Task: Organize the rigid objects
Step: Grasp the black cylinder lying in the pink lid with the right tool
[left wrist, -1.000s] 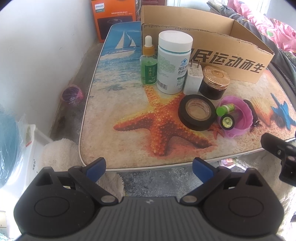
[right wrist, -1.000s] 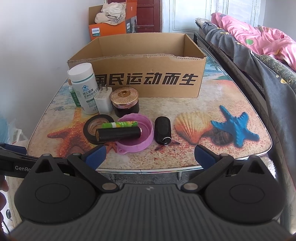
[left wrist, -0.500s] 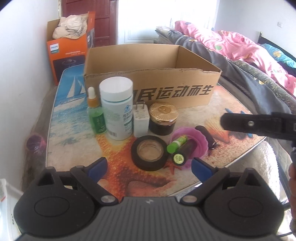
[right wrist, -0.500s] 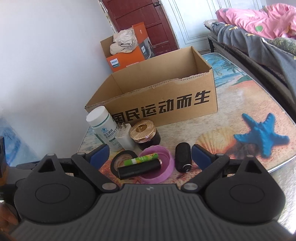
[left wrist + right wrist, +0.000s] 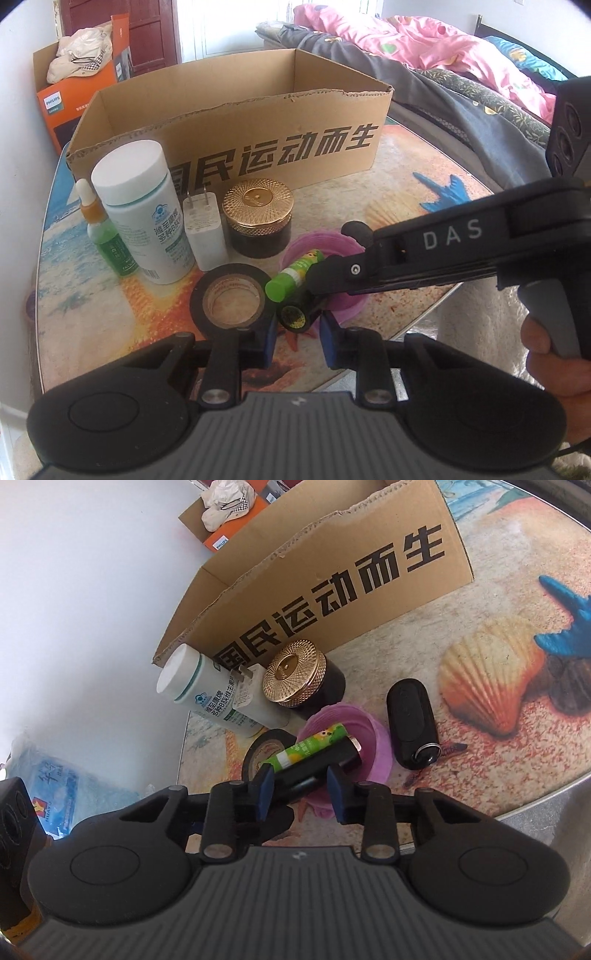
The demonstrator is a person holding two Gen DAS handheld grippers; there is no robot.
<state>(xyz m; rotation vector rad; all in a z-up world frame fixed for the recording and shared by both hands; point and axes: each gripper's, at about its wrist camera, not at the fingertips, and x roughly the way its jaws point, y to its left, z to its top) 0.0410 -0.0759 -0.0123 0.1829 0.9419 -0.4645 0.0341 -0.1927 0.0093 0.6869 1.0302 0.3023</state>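
Note:
A black tube (image 5: 314, 766) lies across a pink bowl (image 5: 373, 734) beside a green lip balm (image 5: 310, 747). My right gripper (image 5: 300, 792) is closing, and its blue pads press on the tube's sides. In the left wrist view it reaches in from the right over the bowl (image 5: 332, 240). My left gripper (image 5: 297, 341) is closing too. Its pads stand a narrow gap apart, with nothing pressed between them. The tube's near end (image 5: 295, 318) sits just ahead of their tips, next to a black tape roll (image 5: 229, 295).
An open cardboard box (image 5: 229, 122) stands behind a white bottle (image 5: 142, 210), green dropper bottle (image 5: 107, 236), white charger (image 5: 205, 229) and gold-lidded jar (image 5: 258, 218). A black key fob (image 5: 410, 723) lies right of the bowl. A bed is at the right and a wall at the left.
Both grippers moved in toward the pink bowl and their jaws narrowed from wide open. The right one dropped onto the black tube; the left one came up to the tube's near end.

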